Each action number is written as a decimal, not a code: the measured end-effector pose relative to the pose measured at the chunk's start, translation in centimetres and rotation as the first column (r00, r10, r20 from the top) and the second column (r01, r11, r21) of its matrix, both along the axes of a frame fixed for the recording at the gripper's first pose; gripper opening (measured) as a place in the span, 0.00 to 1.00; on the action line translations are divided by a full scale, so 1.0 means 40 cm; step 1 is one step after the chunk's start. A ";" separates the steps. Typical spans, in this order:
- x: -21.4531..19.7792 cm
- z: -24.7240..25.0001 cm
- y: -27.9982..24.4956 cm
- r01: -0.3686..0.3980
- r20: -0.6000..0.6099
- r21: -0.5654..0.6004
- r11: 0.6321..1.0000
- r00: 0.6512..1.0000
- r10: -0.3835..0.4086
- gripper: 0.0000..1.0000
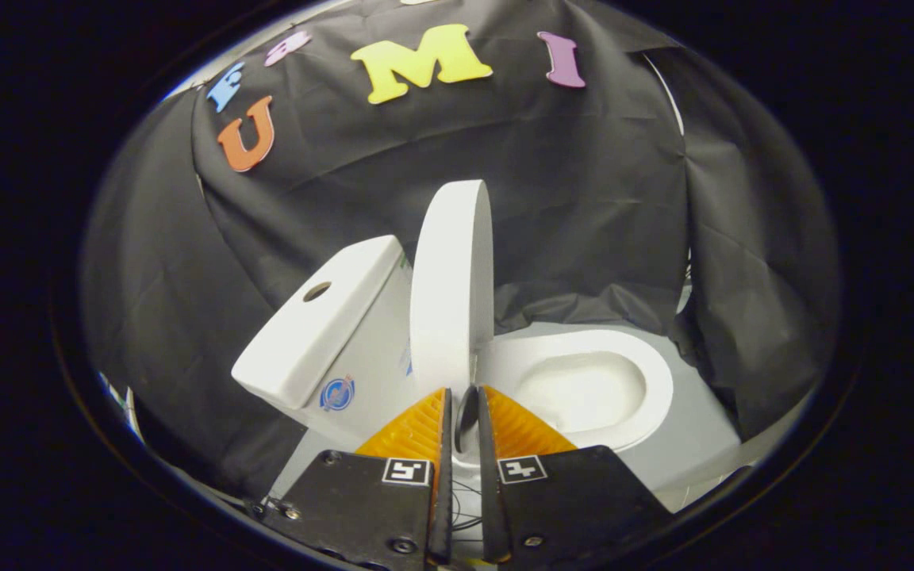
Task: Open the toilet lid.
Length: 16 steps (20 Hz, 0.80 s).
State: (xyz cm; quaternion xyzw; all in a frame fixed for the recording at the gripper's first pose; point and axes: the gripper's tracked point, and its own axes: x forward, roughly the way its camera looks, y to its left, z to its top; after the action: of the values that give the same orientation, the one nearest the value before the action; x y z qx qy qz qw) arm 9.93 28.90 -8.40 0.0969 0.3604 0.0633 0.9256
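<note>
The toilet lid (pixel 451 285) stands raised almost to vertical, seen edge-on, directly ahead of the gripper (pixel 463 396) at 12 o'clock. Its long axis runs up and down, from the hinge end just beyond the fingertips to the rounded top edge against the black cloth wall (pixel 584 198). The cistern (pixel 322 325) sits at 10 o'clock of the lid, with its flush-button hole on top; the open seat and bowl (pixel 584 385) lie at 3 o'clock, flat on the grey floor (pixel 695 444).

The 2 fingers are drawn close together, leaving only a narrow slot. A thin dark sliver shows in that slot near the tips, but I cannot tell whether it is the lid's lower edge or just shadow, so whether the gripper has hold of anything is unclear.

The relation that matters: the lid leans between bowl and cistern, nearly balanced. By my judgement the task is almost done, and the remaining push runs toward 10 o'clock until the lid rests back against the cistern.
</note>
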 end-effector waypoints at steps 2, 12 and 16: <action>0.000 0.004 0.027 -0.022 0.009 -0.018 1.000 1.000 0.022 0.18; 0.026 -0.011 0.181 -0.126 0.015 -0.055 0.990 0.992 0.127 0.23; 0.029 -0.015 0.247 -0.163 0.023 -0.120 0.979 0.986 0.167 0.23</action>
State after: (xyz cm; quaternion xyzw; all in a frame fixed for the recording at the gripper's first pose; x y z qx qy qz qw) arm 11.11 38.76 -8.98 0.0111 0.3550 0.1202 0.9270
